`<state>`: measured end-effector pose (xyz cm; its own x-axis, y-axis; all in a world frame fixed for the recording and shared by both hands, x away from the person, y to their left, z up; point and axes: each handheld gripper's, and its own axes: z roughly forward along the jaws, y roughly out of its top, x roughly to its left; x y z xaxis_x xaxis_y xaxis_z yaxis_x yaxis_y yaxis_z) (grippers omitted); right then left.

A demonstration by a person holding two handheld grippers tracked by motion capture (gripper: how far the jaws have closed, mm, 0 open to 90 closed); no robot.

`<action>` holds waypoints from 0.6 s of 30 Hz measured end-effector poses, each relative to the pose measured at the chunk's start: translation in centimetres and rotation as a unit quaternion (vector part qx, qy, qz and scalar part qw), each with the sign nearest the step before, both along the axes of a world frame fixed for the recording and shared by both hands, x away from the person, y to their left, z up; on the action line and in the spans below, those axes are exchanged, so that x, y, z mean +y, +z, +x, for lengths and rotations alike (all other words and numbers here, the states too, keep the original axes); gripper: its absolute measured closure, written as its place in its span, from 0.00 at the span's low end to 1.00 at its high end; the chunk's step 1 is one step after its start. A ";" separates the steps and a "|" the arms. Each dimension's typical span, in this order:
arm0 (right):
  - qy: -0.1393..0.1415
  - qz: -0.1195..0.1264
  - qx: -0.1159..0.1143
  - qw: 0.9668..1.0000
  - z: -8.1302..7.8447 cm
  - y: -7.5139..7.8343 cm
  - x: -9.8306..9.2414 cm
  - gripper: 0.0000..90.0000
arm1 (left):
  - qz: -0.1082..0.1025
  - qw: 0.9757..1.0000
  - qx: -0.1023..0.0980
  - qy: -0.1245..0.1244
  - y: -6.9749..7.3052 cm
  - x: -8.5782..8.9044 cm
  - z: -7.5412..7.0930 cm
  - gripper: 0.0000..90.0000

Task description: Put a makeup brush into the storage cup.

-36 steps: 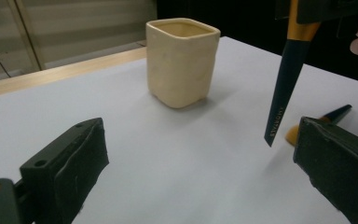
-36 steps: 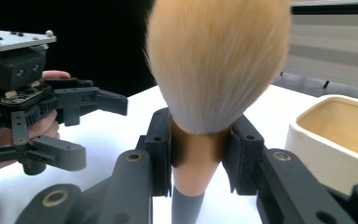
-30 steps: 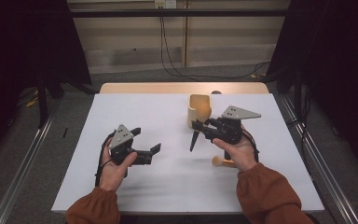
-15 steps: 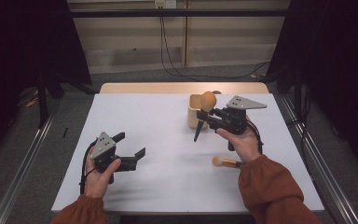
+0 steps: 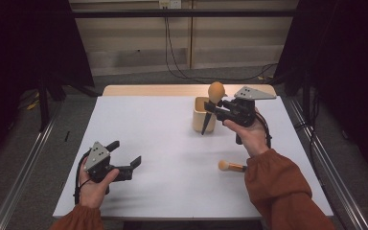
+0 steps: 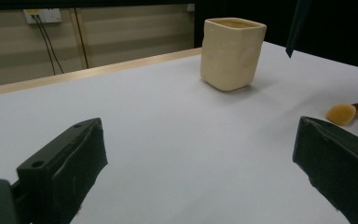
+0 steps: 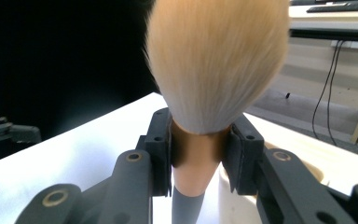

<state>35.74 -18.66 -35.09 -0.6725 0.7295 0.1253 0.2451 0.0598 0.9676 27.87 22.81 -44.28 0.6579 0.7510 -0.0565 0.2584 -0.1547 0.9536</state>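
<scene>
Clearly, in the high view the right hand-held gripper (image 5: pixel 215 106) holds a large makeup brush (image 5: pixel 215 92) upright, bristles up and its dark handle pointing down, just beside the rim of the cream cup (image 5: pixel 203 115) that stands on the white desk (image 5: pixel 163 143). The left hand-held gripper (image 5: pixel 127 160) rests low near the front left of the desk, its jaws apart and with nothing between them. A second, smaller brush (image 5: pixel 232 166) lies on the desk near the right forearm, well apart from the cup. In the left gripper view the two black jaws stand wide open over bare desk, with the cup (image 6: pixel 232 52) farther off and the small brush (image 6: pixel 349 112) lying at the right. In the right gripper view the jaws are clamped on the ferrule of the large brush (image 7: pixel 214 65), just under its soft bristles, and the cup rim (image 7: pixel 303 165) shows right behind it. I judge that the large brush is picked up and close to the cup but not yet inside; putting it in, and then the small brush, is left to do.
</scene>
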 end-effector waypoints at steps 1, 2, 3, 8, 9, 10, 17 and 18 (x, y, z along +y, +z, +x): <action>-0.001 0.001 -0.001 1.000 0.1 0.2 -0.1 0.74 | 0.003 1.000 -0.001 0.003 0.0 0.2 -0.1 0.03; -0.003 0.000 -0.002 1.000 0.2 0.4 -0.1 0.74 | 0.003 1.000 0.000 0.008 -0.1 0.4 -0.2 0.03; -0.005 -0.002 -0.003 1.000 0.3 0.5 -0.2 0.74 | 0.005 1.000 0.001 0.010 -0.1 0.6 -0.3 0.03; -0.011 -0.002 -0.007 1.000 1.0 1.3 -0.5 0.74 | 0.003 1.000 0.003 0.025 -0.4 1.3 -0.6 0.04; -0.011 0.000 -0.008 1.000 1.1 1.4 -0.5 0.74 | 0.002 1.000 0.001 0.024 -0.3 1.4 -0.7 0.04; -0.013 -0.003 -0.010 1.000 1.3 1.6 -0.5 0.74 | -0.003 1.000 0.002 0.026 -0.3 1.5 -0.7 0.04; -0.023 0.000 -0.023 0.999 2.4 3.0 -0.8 0.74 | 0.000 0.999 -0.003 0.034 -0.4 1.5 -0.8 0.04; -0.025 -0.001 -0.024 0.999 2.6 3.2 -0.9 0.74 | 0.002 0.999 -0.003 0.033 -0.4 1.6 -0.8 0.04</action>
<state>38.30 -19.55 -31.92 -0.6410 0.7620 0.0926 0.2006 0.0498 0.9784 27.10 24.43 -44.71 0.6076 0.7927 -0.0493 0.2618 -0.1414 0.9547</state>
